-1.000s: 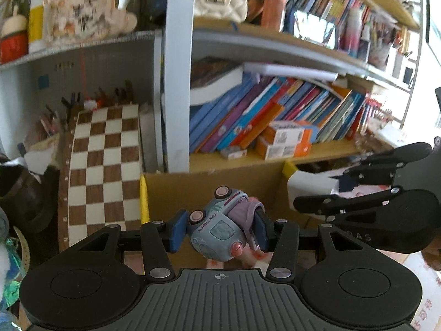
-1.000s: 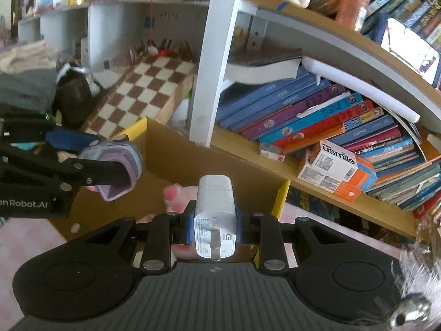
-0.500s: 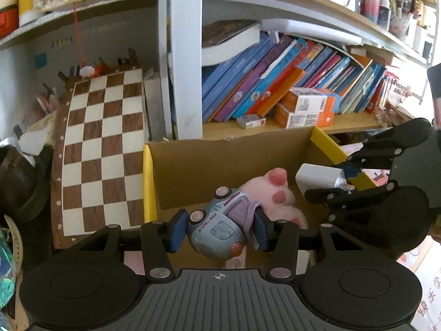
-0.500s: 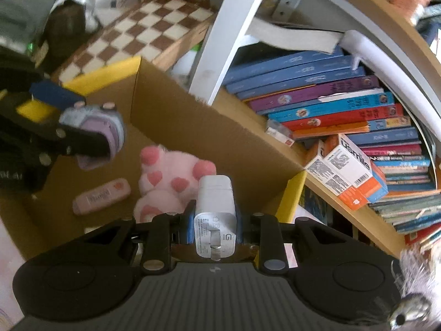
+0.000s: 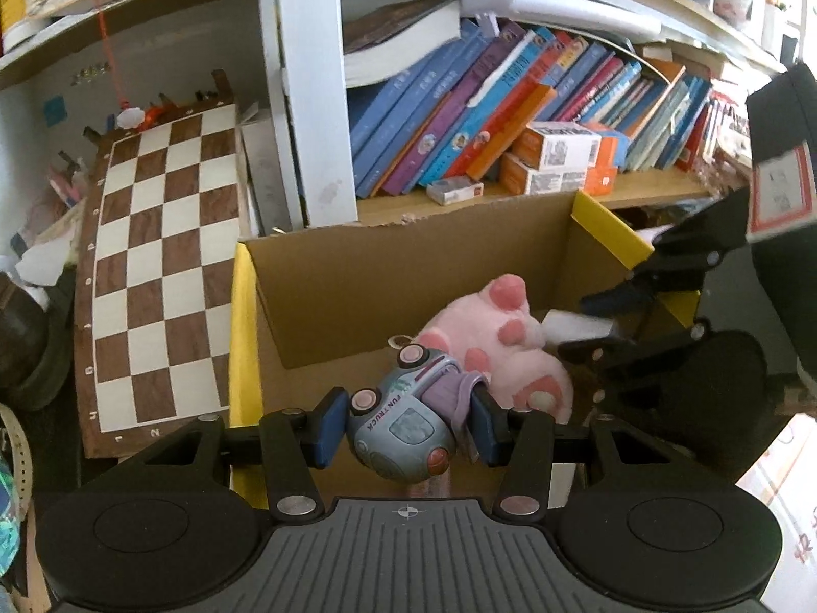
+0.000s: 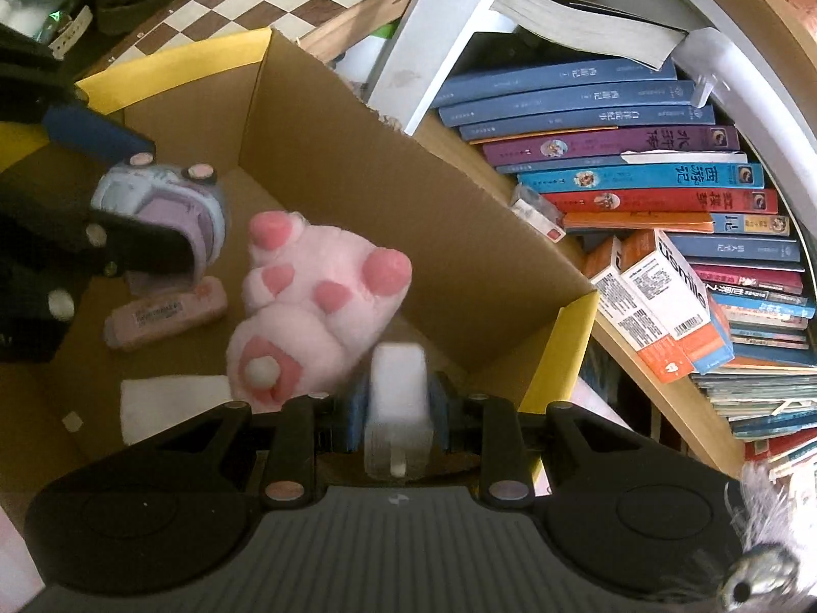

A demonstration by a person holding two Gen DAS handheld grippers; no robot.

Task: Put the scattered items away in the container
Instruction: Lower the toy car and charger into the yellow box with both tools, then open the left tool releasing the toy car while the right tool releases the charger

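Both claws are over the open brown cardboard box with yellow flaps [image 5: 327, 306]. The left claw [image 5: 403, 426] is clamped on a small blue-grey plastic toy truck with pink wheels [image 5: 403, 421], held above the near-left part of the box. The right claw [image 6: 395, 403] grips a white plastic charger block [image 6: 397, 398] over the box's right side. Inside the box lie a pink plush bunny [image 6: 311, 301], a pink rectangular case [image 6: 166, 316] and a white flat piece [image 6: 173, 403]. Behind the box there's a bookshelf of leaning books [image 5: 485, 117], and left of the box a wooden chessboard [image 5: 158, 265]
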